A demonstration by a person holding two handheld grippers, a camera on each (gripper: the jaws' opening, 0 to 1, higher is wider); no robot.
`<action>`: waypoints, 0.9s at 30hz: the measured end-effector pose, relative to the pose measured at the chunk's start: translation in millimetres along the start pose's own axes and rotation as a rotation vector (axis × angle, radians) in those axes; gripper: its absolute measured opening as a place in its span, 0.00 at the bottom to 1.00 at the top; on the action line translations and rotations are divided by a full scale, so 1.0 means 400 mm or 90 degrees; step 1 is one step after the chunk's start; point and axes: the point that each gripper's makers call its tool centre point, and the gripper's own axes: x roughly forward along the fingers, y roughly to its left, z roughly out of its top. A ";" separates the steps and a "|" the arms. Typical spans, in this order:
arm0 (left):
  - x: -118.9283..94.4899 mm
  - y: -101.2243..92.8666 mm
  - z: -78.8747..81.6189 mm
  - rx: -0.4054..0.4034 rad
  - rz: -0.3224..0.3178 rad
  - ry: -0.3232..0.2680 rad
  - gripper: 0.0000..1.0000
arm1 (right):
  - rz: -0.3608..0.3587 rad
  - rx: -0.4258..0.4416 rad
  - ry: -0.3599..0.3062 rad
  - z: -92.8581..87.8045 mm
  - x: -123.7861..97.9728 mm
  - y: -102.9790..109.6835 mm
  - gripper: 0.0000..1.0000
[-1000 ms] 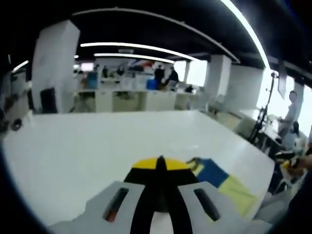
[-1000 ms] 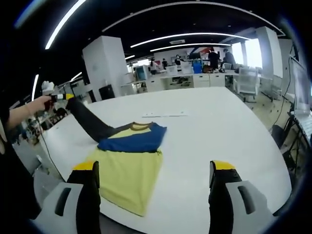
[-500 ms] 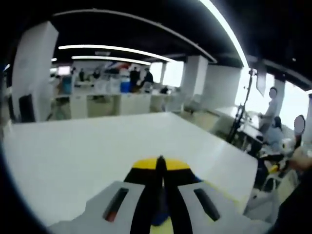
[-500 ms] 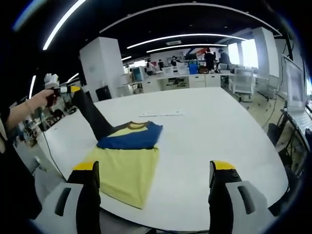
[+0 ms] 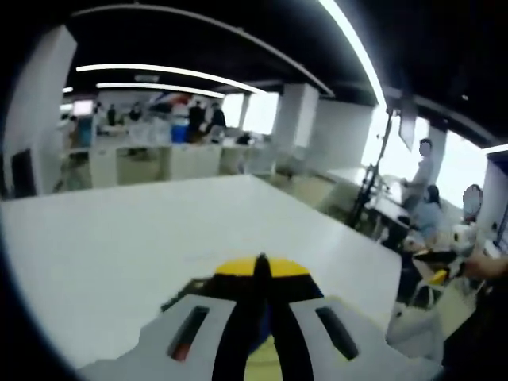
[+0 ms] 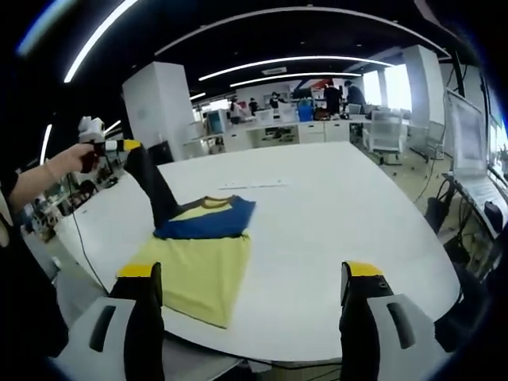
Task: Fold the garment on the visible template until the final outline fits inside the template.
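One sleeve (image 6: 152, 184) is all I have hold of: my left gripper (image 6: 121, 146), seen at the left of the right gripper view, is pinched shut on its dark cuff and lifted off the table (image 6: 333, 230), so the sleeve runs taut and slanting down from my jaws to the shoulder of the garment (image 6: 200, 252). In the left gripper view my own jaws are pressed together with dark cloth between them, and a bit of blue and yellow fabric peeks out just below.

The rest of the garment lies flat near the table's near-left edge, yellow body toward me, blue band and collar farther away, its long axis running away from me and slightly rightward. The held sleeve sticks out to the left of that axis, so I judge the coming move is a sweep rightward across the chest, laying the sleeve over the blue band.

My right gripper (image 6: 252, 305) hangs well apart from the cloth, jaws wide and empty, to the right of the hem. I can't make out a template outline for certain; a faint line (image 6: 250, 186) lies beyond the collar.
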 end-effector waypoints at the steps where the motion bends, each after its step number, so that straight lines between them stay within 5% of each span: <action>1: 0.007 -0.006 -0.004 0.000 -0.003 0.002 0.00 | -0.003 0.001 -0.001 0.000 -0.005 -0.003 0.93; 27: 0.186 -0.121 -0.107 -0.024 -0.053 0.059 0.00 | -0.038 0.015 -0.001 -0.016 -0.059 -0.064 0.93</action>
